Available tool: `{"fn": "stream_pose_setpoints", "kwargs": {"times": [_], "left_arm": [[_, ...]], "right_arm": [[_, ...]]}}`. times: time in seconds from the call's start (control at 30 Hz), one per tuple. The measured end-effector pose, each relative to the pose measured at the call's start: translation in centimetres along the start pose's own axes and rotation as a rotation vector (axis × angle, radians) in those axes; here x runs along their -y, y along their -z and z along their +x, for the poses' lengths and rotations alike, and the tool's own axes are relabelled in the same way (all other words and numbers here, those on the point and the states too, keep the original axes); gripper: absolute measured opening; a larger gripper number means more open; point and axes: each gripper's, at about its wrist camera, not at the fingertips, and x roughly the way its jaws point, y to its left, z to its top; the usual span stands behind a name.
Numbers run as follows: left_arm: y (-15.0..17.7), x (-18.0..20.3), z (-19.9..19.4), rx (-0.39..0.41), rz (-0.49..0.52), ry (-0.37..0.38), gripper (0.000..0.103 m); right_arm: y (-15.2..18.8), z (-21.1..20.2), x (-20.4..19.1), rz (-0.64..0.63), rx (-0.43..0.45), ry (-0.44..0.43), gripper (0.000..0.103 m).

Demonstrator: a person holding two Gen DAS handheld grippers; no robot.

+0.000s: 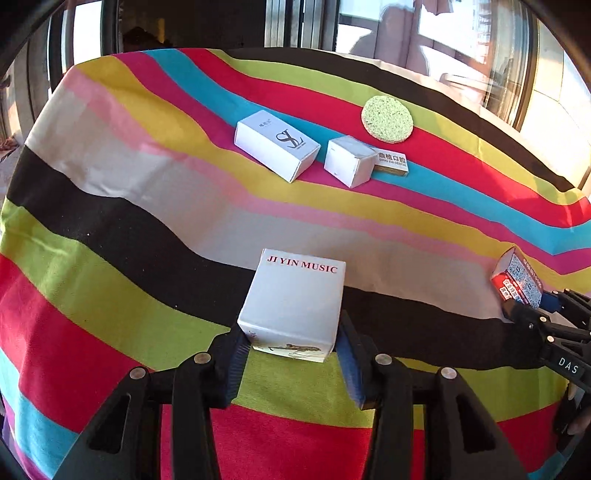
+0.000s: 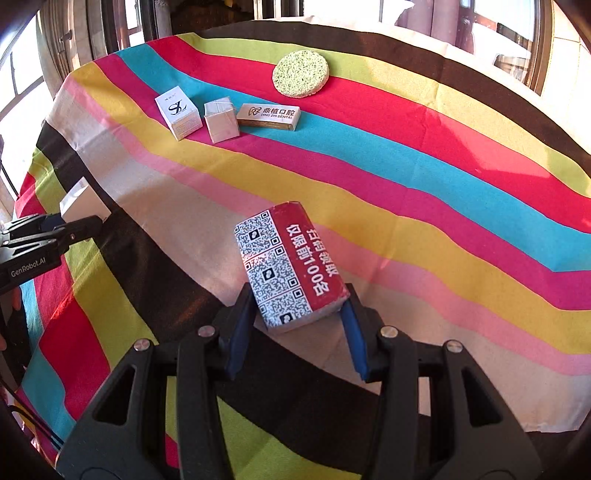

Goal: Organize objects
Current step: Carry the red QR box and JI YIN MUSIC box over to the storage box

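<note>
The left gripper has its jaws clamped on the white cardboard "JI YIN MUSIC" box, the right gripper on the red QR-code packet, probably for carrying them to the row of small boxes across the striped worktop.

Warm, low sunlight pours through blown-out windows behind, sharp centrally, with fisheye bending and dark corners.

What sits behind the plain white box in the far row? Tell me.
Behind the plain white box lies the gold dental box, partly covered in the left view. Beyond it rests the green sponge.
</note>
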Motion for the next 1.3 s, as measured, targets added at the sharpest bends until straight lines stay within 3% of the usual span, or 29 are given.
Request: {"fn": "stream_pose_setpoints", "kwargs": {"times": [0.6,0.7,0.87,1.0,1.3], "left_arm": [[0.2,0.0,0.1,-0.022,0.014,-0.053,0.046],[0.2,0.0,0.1,-0.022,0.011,-0.050,0.046],[0.2,-0.2,0.0,-0.019,0.005,-0.045,0.046],[1.2,-1.1,-2.3,0.044,-0.033,-0.006,0.046],[5.4,-3.3,-8.1,0.075,-0.048,0.026,0.046]], "right_arm": [[0.2,-0.3,-0.3,0.021,-0.009,0.036,0.049],[1.5,-1.8,-0.6,0.110,-0.018,0.033,0.049],[4.9,-4.8,-3.0,0.147,0.002,-0.007,0.049],[6.2,-7.1,-5.2,0.083,0.006,-0.029,0.049],[7.0,-9.4,-7.8,0.029,0.024,-0.074,0.049]]}}
